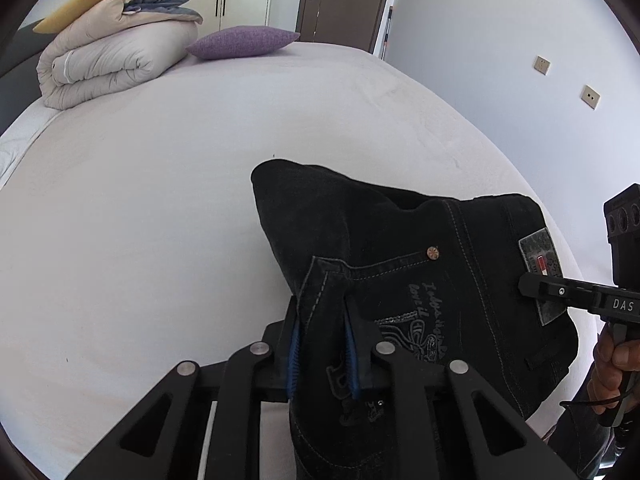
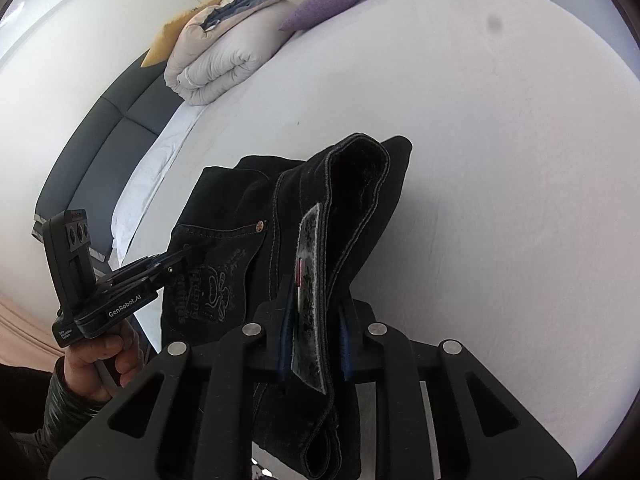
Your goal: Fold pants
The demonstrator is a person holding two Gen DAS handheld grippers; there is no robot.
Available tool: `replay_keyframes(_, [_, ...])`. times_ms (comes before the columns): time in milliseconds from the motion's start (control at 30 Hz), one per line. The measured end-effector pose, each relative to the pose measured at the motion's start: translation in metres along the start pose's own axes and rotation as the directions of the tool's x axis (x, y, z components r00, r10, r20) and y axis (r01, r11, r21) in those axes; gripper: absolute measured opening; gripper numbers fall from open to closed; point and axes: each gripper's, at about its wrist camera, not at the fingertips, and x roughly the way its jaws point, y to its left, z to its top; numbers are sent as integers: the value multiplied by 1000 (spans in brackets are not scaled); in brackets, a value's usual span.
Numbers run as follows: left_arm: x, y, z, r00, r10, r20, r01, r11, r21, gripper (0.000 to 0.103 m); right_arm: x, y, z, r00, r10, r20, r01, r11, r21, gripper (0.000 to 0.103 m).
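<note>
The black denim pants (image 1: 400,240) are bunched and held up over the near edge of the bed, back pocket with grey embroidery facing me. My left gripper (image 1: 322,320) is shut on the pocket-side fabric near the waist. My right gripper (image 2: 314,300) is shut on the waistband at the grey leather patch (image 2: 310,280). In the left wrist view the right gripper (image 1: 532,286) pinches the patch at the right. In the right wrist view the left gripper (image 2: 180,260) grips the pants (image 2: 360,200) at the left.
The white bed sheet (image 1: 160,200) stretches ahead. A folded beige duvet (image 1: 108,60) with a yellow pillow and a purple pillow (image 1: 244,42) lie at the far end. A grey headboard (image 2: 92,152), wardrobe doors and a brown door (image 1: 340,0) stand behind.
</note>
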Motion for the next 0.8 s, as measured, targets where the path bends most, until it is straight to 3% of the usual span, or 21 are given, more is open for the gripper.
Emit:
replay_keyframes(133, [21,-5,32,1000,-3,8,3,1000,18,20,-9,-8,33,999,-12,37,13,1000,-18,17])
replay_keyframes(267, [69,3,47,999,-47,-25,46,999,-28,20,5,-51,59,1000,-3,14,3,998,63,17])
replay_keyframes(400, [98,2,40,998,-36,-43,35,999,-40,25,33,-99,54,999,-11,-30,15,990,142,22])
replay_keyframes(467, [100,1,34,999,-20,-33,18,999,-40,35,38,-113,46,999,34,-5,-33,986,166,25])
replay_keyframes(533, [99,5,29,999,-28,-22,26,998,-65,42,38,-118,42,997,77,15,-78,981,180,28])
replay_keyframes(600, [92,12,24,999,-38,-12,37,996,-84,43,33,-118,41,998,68,15,-70,981,180,33])
replay_keyframes(700, [65,3,16,999,17,35,-16,999,-42,44,19,-109,42,998,18,61,-28,985,170,54])
replay_keyframes(800, [27,-17,8,989,75,130,-77,997,12,66,-7,-91,32,992,-52,114,37,991,132,57])
